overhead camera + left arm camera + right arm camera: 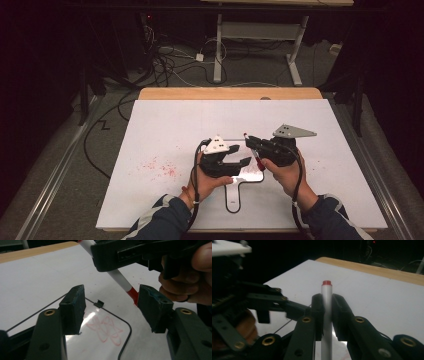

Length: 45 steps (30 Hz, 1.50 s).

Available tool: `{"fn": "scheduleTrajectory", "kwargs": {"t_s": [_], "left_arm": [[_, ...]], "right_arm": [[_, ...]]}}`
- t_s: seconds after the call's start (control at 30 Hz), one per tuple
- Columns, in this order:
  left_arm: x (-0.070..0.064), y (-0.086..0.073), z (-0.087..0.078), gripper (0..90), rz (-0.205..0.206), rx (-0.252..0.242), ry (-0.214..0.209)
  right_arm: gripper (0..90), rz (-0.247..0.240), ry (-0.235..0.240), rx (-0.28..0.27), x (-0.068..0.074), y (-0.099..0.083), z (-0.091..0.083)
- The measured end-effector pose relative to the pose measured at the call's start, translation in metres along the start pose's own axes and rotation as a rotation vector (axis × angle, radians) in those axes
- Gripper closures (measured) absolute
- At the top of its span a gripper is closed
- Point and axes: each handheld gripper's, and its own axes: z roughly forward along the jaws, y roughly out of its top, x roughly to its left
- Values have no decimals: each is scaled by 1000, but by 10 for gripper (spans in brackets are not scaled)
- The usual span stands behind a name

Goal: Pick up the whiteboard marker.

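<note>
With the right hand-held gripper (250,141) clamped on the marker (117,277) and the left hand-held gripper (110,308) gaping beside its red tip, a nudge could smear the small whiteboard (125,340).

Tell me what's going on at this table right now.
A person is working with two handheld grippers over a small whiteboard lying on the white table. The right gripper is clamped on a red marker, tip down toward the board, which already carries red scribbles. The left gripper hangs open just above the board, its jaws on either side of the marker's red end, not gripping it. Red specks mark the table to the left.
</note>
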Motion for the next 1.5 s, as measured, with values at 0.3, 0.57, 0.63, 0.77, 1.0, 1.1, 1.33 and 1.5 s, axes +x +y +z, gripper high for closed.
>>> {"fn": "scheduleTrajectory", "kwargs": {"t_s": [0.3, 0.57, 0.63, 0.77, 1.0, 1.1, 1.33, 1.5], "left_arm": [[-2, -1, 8, 571, -6, -20, -31], [0, -5, 5, 770, 30, -6, -17], [1, -5, 5, 780, 41, 1, -11], [1, -4, 9, 783, 68, 24, -7], [-3, -3, 24, 782, 134, 50, -1], [-3, -4, 26, 784, 148, 53, 7], [4, -18, 38, 784, 147, 98, 1], [2, -23, 38, 785, 159, 95, -13]], "right_arm": [[814, -7, 11, -41, 11, -9, -7], [814, -58, 6, -56, 18, -11, -10], [813, -66, -1, -54, 20, -12, -10], [809, -93, -25, -44, 23, -14, -12], [810, -142, -67, -22, 24, -20, -18], [739, -126, -68, -14, 22, -24, -20], [512, -140, -65, -5, 18, -29, -41], [453, -183, -106, -18, 11, -37, -62]]}}
